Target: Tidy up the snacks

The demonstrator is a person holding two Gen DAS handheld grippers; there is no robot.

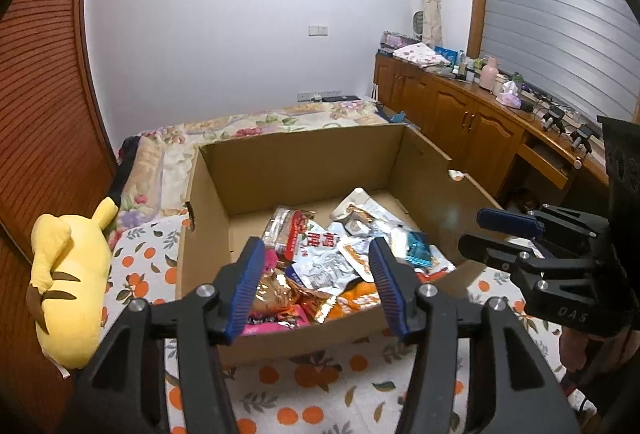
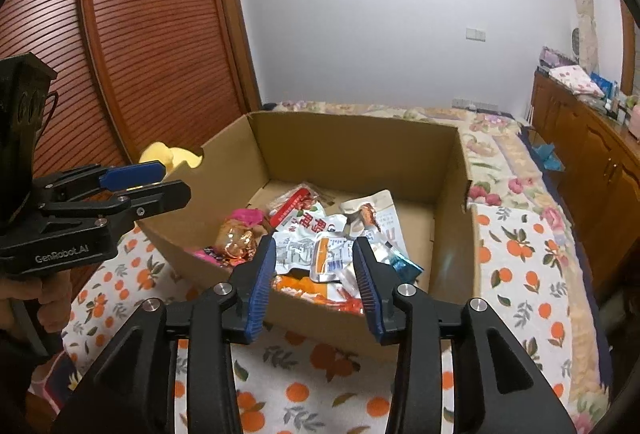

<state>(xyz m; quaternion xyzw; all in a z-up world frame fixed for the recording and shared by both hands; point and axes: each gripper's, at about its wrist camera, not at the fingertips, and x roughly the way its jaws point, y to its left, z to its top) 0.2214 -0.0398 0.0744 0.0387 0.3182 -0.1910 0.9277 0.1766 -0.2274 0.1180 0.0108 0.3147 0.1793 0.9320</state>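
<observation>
Bedroom setup: we're standing over a bed with an orange-print sheet [image 1: 320, 386], and a cardboard box [image 1: 304, 170] sits on it with the snacks [image 1: 324, 258] heaped in its near half, far half bare. Yellow plush toy [image 1: 68, 274] lies on the sheet just left of the box, wooden cabinets [image 1: 460, 114] run along the right wall. Our left gripper [image 1: 316, 286] hovers over the near edge of the box, jaws partly apart and nothing between them, no pad touching a packet. Right gripper [image 2: 316, 282] is the same story: partly open, empty, above the near rim. The bit that matters for the next grab: the pile lies ahead of and below both tongs, so it's a forward-and-down reach. The white pouch with orange print [image 2: 330, 258] sits right in line with the right gripper, long axis running roughly near-to-far, so we'd say the right hand is nearer to it, while the gold foil pack [image 1: 280, 290] and pink packets lie on the left gripper's side.
</observation>
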